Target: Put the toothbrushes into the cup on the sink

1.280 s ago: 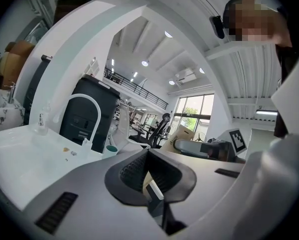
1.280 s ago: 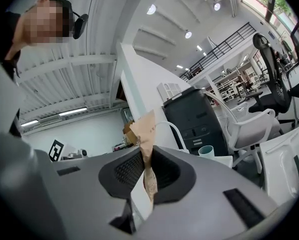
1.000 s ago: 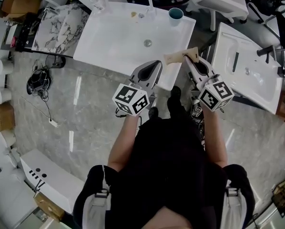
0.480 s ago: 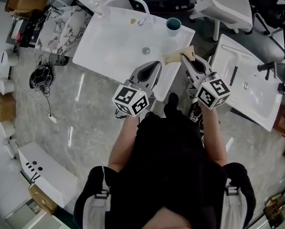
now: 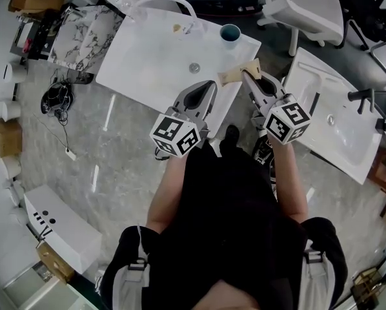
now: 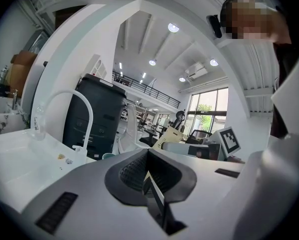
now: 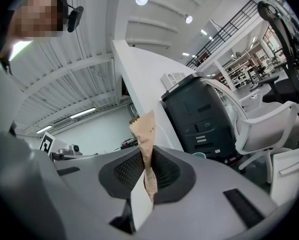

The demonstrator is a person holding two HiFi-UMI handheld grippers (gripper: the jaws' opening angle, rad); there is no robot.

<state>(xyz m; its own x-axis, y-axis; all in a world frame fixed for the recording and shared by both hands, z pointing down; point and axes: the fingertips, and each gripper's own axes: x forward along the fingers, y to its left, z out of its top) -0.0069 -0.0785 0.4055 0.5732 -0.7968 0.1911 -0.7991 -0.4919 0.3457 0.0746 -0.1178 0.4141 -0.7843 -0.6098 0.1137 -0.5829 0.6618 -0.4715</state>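
One brown paper packet (image 5: 235, 75), which we take to be a wrapped toothbrush, is pinched in the right gripper (image 5: 246, 76). In the right gripper view the pads press flat on the paper. The left gripper (image 5: 209, 88) sits just beside it at 9 o'clock, jaws pressed together on nothing.

The packet hangs about over the right-hand edge of the sink (image 5: 148, 57). The cup (image 5: 230, 35) stands at 12 o'clock from it, on the sink's far right corner, near but clearly apart.

From here we see two risks. The cup sits close to the sink's edge, so if the packet reaches it sideways, a knock on the rim could tip the cup or push it off the corner. The hold is also only on thin paper, so a quick swing might let the packet slide or twist between the pads.

From overhead the packet's long axis runs roughly from 9 to 3 o'clock, crosswise to the jaws. Most of its length reaches out toward 9 and a short stub pokes out toward 3. In the right gripper view it rises from the pads toward 12 o'clock. We judge it needs turning end-down before it will drop into the cup's mouth.
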